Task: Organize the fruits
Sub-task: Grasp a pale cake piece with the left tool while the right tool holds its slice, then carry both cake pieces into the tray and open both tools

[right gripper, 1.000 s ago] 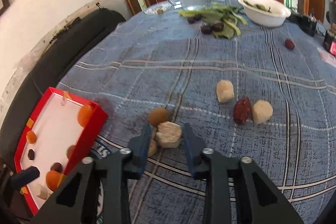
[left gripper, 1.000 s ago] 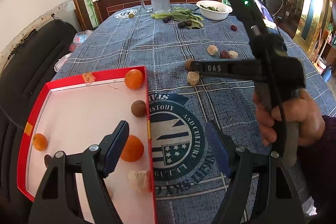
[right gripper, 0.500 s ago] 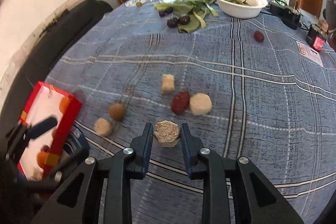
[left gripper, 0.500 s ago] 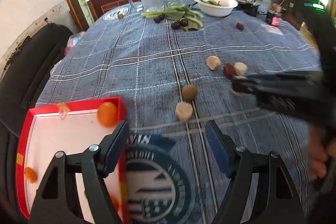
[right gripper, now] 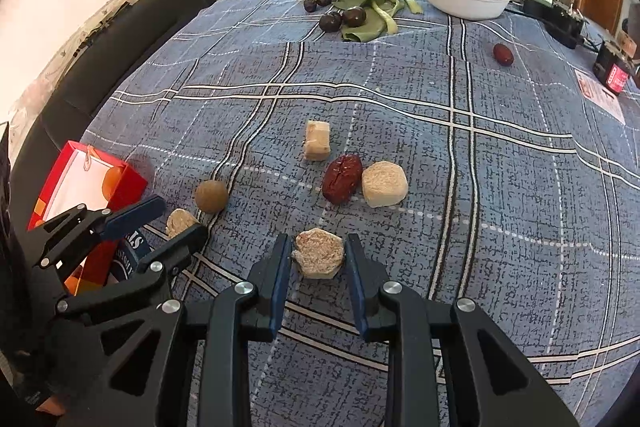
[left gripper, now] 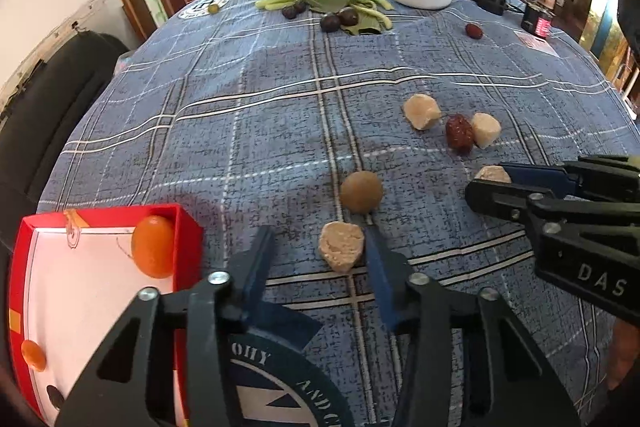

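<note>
Left gripper (left gripper: 316, 259) just closing, one pad touching a tan chunk (left gripper: 341, 246), right gripper (right gripper: 318, 259) narrow around hexagonal chunk (right gripper: 319, 252), red tray (left gripper: 188, 227) left.

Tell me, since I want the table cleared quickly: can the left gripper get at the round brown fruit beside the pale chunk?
Probably yes. The round brown fruit lies just beyond the left gripper, whose jaws have just been closing around the pale chunk; nothing else blocks it.

My right gripper (right gripper: 318, 259) clamps a tan hexagonal piece (right gripper: 319, 258) on the blue checked tablecloth (right gripper: 500, 179). Just beyond lie a red date (right gripper: 342, 179) touching a pale chunk (right gripper: 385, 184). At left, my left gripper (right gripper: 170, 217), its jaws just closing, brackets another tan lump (right gripper: 181, 221) beside the red box (right gripper: 86, 171).
</note>
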Available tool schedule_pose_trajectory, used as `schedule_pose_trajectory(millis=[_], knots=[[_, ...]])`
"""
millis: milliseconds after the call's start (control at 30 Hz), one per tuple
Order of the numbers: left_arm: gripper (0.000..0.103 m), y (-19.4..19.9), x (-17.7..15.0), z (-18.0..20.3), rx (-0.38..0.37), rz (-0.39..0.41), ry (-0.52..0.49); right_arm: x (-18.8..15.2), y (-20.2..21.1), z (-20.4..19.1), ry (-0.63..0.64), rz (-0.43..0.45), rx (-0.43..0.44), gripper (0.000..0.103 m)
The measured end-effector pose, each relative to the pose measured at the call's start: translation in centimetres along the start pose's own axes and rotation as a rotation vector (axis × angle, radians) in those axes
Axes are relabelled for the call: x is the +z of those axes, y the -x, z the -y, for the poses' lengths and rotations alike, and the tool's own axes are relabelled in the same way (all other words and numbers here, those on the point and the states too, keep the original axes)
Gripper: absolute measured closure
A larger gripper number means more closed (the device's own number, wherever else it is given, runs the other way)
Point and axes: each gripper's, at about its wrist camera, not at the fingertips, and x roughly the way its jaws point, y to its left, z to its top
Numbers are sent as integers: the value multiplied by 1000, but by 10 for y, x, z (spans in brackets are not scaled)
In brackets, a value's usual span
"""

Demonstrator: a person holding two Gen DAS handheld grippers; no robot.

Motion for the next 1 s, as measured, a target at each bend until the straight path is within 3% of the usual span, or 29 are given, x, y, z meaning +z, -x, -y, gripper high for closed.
schedule_pose_trajectory(millis=[200, 467, 700, 1000], knots=[[78, 1, -1, 5, -33, 8, -17, 0, 1, -1, 0, -9, -2, 77], [78, 18, -4, 5, -19, 35, 5, 0, 6, -3, -23, 26, 27, 77], [79, 73, -8, 2, -17, 155, 39, -1, 30, -15, -25, 161, 89, 77], [79, 118, -18, -5, -4, 245, 63, -6, 51, -34, -21, 298, 167, 77]])
